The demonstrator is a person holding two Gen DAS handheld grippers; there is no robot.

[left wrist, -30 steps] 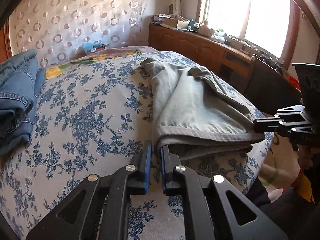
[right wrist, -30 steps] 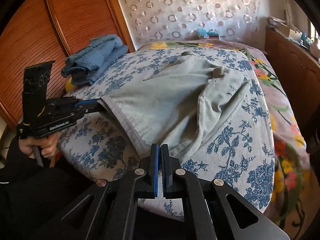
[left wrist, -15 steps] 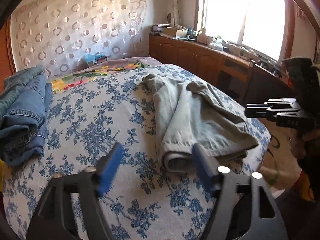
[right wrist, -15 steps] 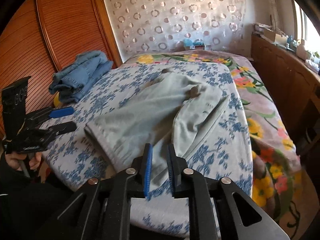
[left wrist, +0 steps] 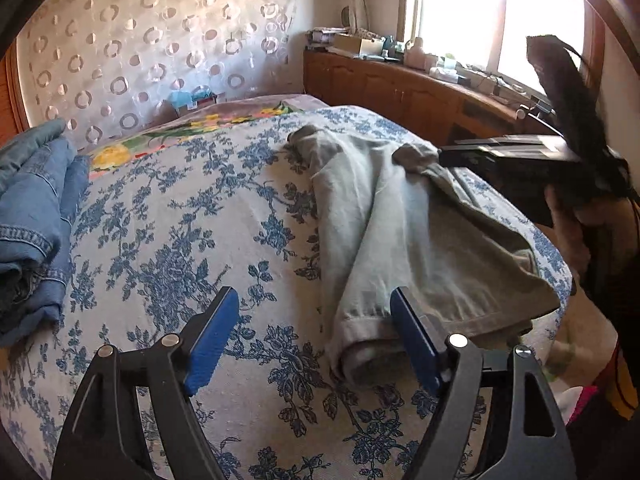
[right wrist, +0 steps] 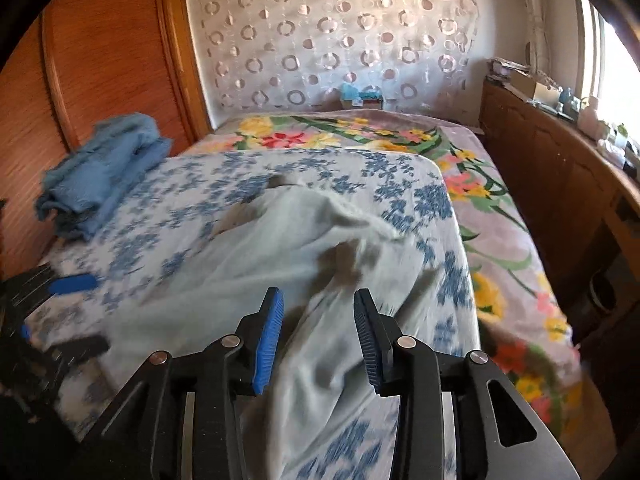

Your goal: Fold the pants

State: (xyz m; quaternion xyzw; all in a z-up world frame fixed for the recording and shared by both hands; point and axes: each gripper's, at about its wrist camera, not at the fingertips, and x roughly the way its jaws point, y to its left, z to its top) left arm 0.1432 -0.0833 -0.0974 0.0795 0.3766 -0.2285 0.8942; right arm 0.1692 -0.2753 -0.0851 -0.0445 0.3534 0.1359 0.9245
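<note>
Lying folded on the blue-flowered sheet [left wrist: 224, 240], the grey pants [left wrist: 404, 240] occupy the bed's near right. I hold my left gripper [left wrist: 316, 340] spread wide beside their hem, my right gripper [right wrist: 318, 332] parted above them, gripping nothing. Folded jeans [left wrist: 32, 224] rest far left.

left hand-held gripper [left wrist: 312, 340]: jaws spread wide | right hand-held gripper [right wrist: 318, 336]: jaws parted, nothing held
</note>
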